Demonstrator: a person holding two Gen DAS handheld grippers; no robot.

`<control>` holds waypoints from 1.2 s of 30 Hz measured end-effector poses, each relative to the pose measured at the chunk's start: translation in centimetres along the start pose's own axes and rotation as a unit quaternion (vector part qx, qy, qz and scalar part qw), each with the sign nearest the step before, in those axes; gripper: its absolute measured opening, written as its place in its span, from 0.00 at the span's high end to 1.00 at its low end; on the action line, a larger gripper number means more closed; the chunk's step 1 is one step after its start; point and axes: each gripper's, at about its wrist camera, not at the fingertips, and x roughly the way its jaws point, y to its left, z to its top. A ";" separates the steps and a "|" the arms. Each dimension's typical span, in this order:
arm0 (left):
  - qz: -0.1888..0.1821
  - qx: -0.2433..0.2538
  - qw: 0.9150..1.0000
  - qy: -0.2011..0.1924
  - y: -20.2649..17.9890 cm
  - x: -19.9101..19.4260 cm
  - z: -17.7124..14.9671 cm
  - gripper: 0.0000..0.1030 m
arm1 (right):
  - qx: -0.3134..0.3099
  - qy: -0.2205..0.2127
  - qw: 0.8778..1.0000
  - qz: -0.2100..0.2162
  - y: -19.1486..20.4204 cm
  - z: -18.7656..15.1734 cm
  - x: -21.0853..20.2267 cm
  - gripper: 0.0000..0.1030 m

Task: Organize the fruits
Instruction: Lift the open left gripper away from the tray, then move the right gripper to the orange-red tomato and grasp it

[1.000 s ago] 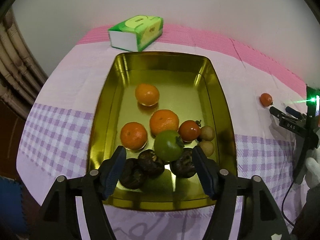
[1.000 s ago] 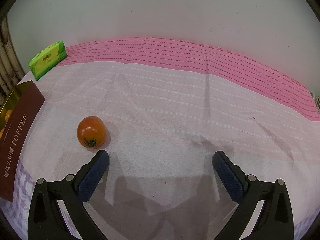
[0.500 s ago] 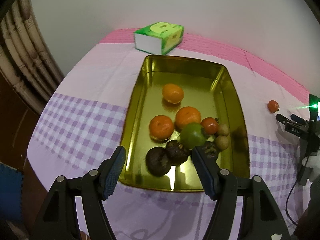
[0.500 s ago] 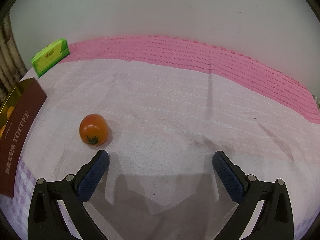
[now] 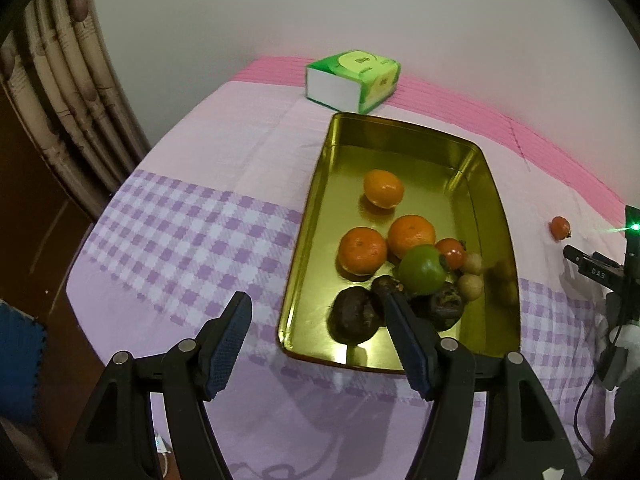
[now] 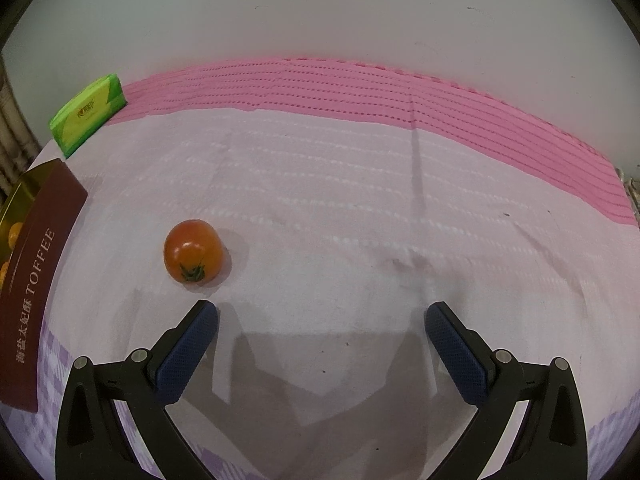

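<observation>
A gold tin tray [image 5: 312, 216] holds three oranges [image 5: 363, 250], a green fruit [image 5: 422, 269], a small tomato [image 5: 451, 251], dark mangosteens [image 5: 354, 313] and pale longans [image 5: 471, 286]. My left gripper [image 5: 318, 322] hovers open and empty over the tray's near left corner. A lone red tomato [image 6: 193, 255] lies on the cloth, also seen as a tomato [image 5: 559, 227] far right of the tray. My right gripper [image 6: 322, 330] stands open just behind and to the right of that tomato, nothing between its fingers.
A green tissue box [image 5: 353, 80] sits behind the tray; its side [image 6: 87, 114] shows at far left. The tray's maroon outer wall [image 6: 30, 292] stands left of the tomato. The table's left edge and a curtain [image 5: 64, 80] are close by.
My left gripper has pulled back and to the left, away from the fruit pile toward the tray's near left corner. The right gripper has hardly moved.
</observation>
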 end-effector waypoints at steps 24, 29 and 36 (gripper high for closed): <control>0.023 -0.030 0.999 -0.013 1.6 -0.1 0.1 0.17 | -0.045 -0.011 0.998 0.052 5.1 1.9 -0.5 0.52; 0.026 -0.031 0.999 -0.012 1.7 0.0 0.1 0.15 | -0.054 -0.017 0.997 0.044 5.5 2.0 -0.4 0.63; 0.027 -0.031 0.999 -0.012 1.7 0.1 0.1 0.13 | -0.058 -0.019 0.997 0.044 5.6 1.9 -0.5 0.67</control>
